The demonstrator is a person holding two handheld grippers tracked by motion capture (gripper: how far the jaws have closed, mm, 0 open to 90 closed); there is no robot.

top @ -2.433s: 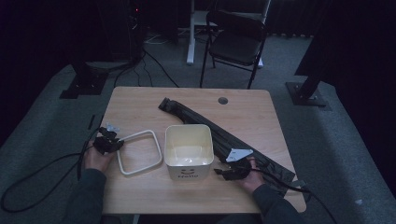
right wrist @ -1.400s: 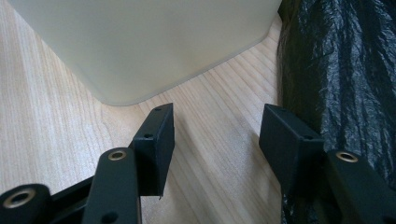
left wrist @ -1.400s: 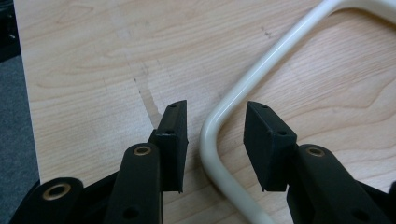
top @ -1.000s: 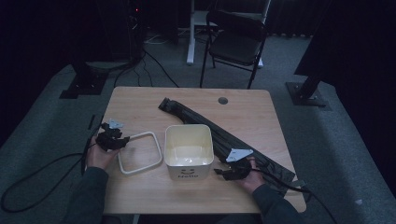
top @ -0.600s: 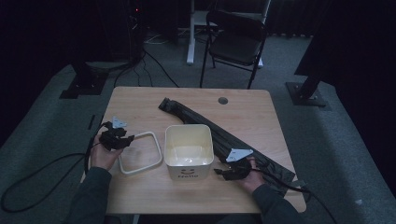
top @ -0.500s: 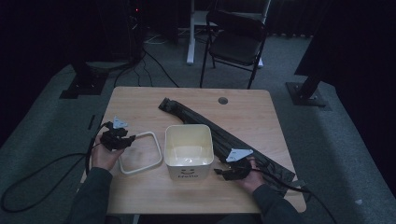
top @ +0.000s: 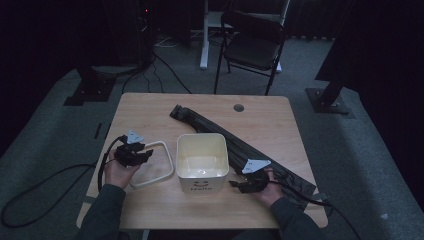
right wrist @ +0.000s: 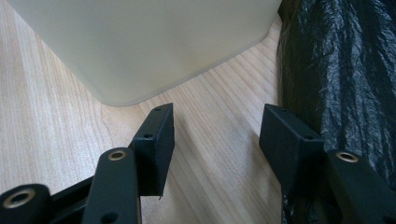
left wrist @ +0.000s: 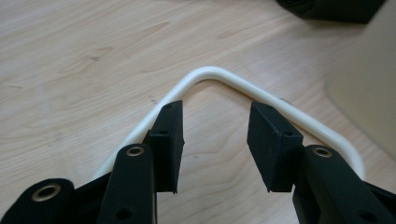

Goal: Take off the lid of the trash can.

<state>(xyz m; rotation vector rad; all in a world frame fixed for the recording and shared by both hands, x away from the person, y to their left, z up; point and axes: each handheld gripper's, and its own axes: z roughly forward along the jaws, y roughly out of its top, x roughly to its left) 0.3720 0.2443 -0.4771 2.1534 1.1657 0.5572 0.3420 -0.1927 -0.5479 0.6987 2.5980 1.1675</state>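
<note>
Left gripper view: your left hand-held gripper (left wrist: 217, 144) gapes empty over the white frame (left wrist: 219, 77). Right hand-held gripper (right wrist: 217, 149): open, empty, beside the tub (right wrist: 149, 42). Risk: a jaw may nudge the frame, skidding it across the tabletop (left wrist: 70, 56).

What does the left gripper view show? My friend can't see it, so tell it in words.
Two open black jaws of the left gripper hang over a cream ring frame lying on the wooden table. The frame's rounded corner sits just ahead of the jaws.

Cream bin (top: 202, 157) and frame (top: 157, 170); black bag (top: 260, 155); light wood-grain table (top: 150, 110).
</note>
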